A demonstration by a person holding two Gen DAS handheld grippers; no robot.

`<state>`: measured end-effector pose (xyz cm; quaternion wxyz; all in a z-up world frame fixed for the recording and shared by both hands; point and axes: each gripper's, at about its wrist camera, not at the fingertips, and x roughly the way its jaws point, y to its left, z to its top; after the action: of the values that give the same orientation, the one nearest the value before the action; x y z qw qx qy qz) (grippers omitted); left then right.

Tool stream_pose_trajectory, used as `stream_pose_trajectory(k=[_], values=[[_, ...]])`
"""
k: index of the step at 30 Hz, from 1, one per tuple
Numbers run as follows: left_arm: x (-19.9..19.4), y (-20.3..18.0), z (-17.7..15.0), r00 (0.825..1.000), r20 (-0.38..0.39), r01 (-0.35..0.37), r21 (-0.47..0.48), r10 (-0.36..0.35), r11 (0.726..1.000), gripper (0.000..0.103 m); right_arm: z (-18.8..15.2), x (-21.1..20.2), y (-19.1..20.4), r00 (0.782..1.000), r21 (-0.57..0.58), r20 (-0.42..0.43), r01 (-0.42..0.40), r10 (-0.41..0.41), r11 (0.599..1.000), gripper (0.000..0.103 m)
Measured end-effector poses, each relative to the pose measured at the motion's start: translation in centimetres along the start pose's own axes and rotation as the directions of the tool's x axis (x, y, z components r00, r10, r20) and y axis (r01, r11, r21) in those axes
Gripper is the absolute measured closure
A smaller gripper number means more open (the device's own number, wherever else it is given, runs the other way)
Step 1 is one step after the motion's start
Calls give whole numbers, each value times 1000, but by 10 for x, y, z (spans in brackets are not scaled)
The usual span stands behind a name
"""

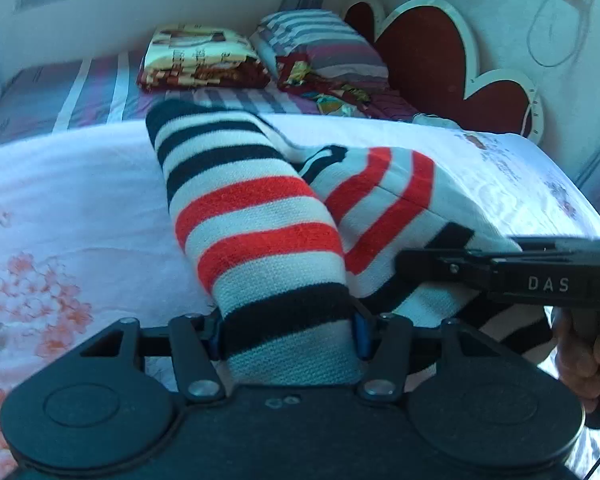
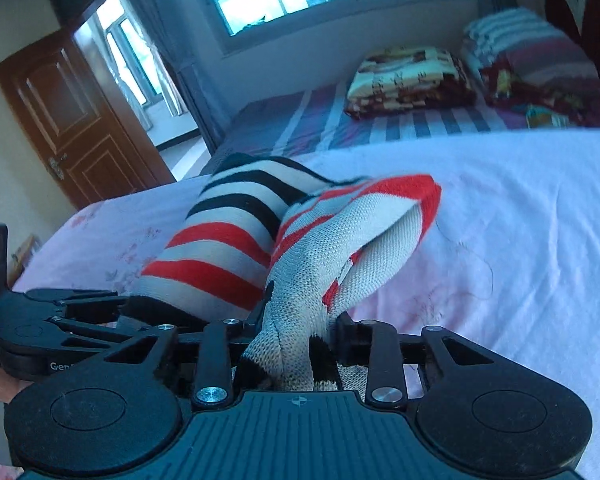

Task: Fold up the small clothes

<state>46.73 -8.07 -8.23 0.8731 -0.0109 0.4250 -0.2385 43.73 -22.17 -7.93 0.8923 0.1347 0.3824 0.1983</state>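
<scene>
A small knitted garment with white, red and black stripes [image 1: 256, 224] lies on the pale sheet of the bed. My left gripper [image 1: 288, 332] is shut on one rolled end of it, lifted slightly. My right gripper [image 2: 296, 344] is shut on the other bunched end [image 2: 340, 236]. The two grippers sit side by side; the right gripper shows in the left wrist view [image 1: 500, 272] at the right, and the left gripper shows in the right wrist view [image 2: 60, 320] at the left. The garment stretches away from both toward the far side of the bed.
The pale floral sheet [image 1: 60, 200] covers the near bed. Behind it lie a folded patterned blanket [image 1: 204, 56], striped pillows [image 1: 320, 40] and a heart-shaped headboard [image 1: 428, 52]. A wooden door [image 2: 72, 120] stands open at the left, windows behind.
</scene>
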Motion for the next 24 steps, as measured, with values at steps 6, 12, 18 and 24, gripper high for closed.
stream_pose_trajectory(k=[6,12,18,24], values=[[-33,10,-6,999,46,19,10,-19,1000,49,2,-11,52,999,-91,32,42,-40,995,71],[-80,37,-22,997,78,27,30,-30,999,49,-8,-20,117,996,-122,59,69,-63,990,71],[-131,89,-47,997,78,-16,11,15,1000,49,-23,4,205,998,-173,54,40,-31,984,71],[-169,150,-75,996,55,-66,-37,68,997,49,-41,53,283,999,-214,10,-27,30,976,71]])
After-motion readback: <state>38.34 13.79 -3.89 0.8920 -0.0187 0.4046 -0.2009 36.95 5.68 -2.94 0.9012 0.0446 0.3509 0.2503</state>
